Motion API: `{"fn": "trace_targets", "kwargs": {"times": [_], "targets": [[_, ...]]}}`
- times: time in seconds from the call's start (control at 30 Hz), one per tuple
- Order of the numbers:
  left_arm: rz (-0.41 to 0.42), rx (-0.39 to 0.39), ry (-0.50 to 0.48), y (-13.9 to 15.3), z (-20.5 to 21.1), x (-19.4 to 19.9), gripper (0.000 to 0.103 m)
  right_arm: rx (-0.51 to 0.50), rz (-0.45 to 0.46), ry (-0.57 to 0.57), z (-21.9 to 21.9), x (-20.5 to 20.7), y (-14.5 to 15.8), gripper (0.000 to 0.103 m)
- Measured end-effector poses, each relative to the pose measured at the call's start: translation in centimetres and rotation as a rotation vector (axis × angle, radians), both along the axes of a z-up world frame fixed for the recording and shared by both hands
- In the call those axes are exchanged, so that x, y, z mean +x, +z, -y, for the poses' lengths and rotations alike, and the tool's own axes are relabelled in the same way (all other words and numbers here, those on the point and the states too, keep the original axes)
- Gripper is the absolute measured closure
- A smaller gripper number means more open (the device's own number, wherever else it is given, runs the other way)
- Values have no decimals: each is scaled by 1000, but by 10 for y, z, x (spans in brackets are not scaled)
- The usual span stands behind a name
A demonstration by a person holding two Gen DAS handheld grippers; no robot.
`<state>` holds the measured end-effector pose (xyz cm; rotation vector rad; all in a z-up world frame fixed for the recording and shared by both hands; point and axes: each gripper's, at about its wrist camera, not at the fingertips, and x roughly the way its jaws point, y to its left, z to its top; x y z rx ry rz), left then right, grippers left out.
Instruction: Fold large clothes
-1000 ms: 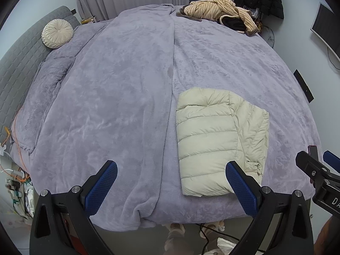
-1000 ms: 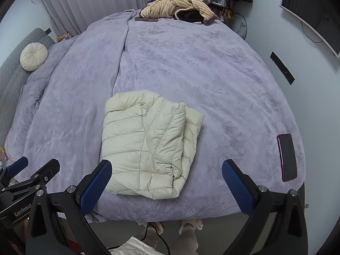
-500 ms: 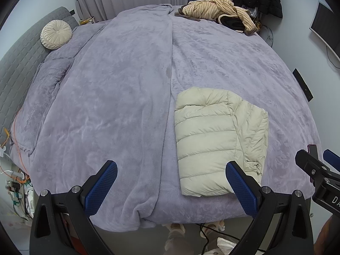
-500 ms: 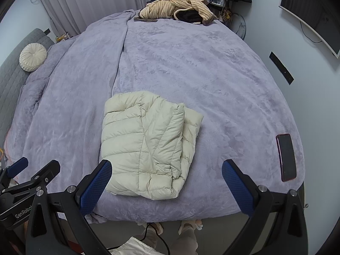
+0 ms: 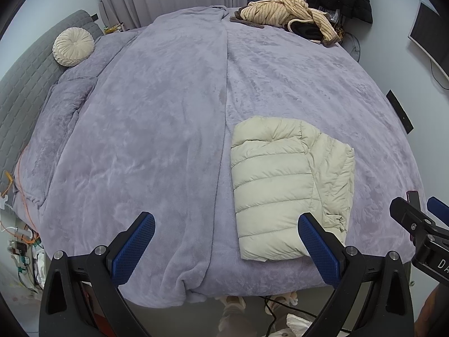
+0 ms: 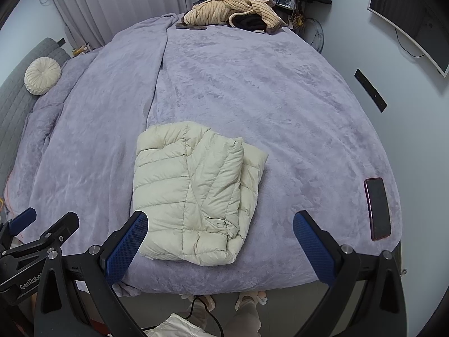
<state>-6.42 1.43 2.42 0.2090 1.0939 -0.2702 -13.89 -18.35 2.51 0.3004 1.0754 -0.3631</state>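
With both tongs, left (image 5: 224, 241) and right (image 6: 220, 238), held spread and empty, the folded cream puffer jacket (image 6: 196, 193) at 12 o'clock is best left undisturbed, its loose cuff tucked only if needed.

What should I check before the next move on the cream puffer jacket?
1. Left gripper open, empty: ok.
2. Right gripper open, empty: ok.
3. Puffer jacket folded into a compact stack: ok.
4. Jacket fully on the bed, clear of the near edge: ok.
5. Phone apart from jacket: ok, though near the bed's right edge.
6. Layers underneath lying flat: cannot tell.
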Motion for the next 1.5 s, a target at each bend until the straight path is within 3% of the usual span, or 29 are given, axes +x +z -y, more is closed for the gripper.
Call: {"fn": "trace_targets", "kwargs": {"times": [1.5], "targets": [[8,12,9,0,-6,1,1,-6,-3,1,-2,0,1,0]]}}
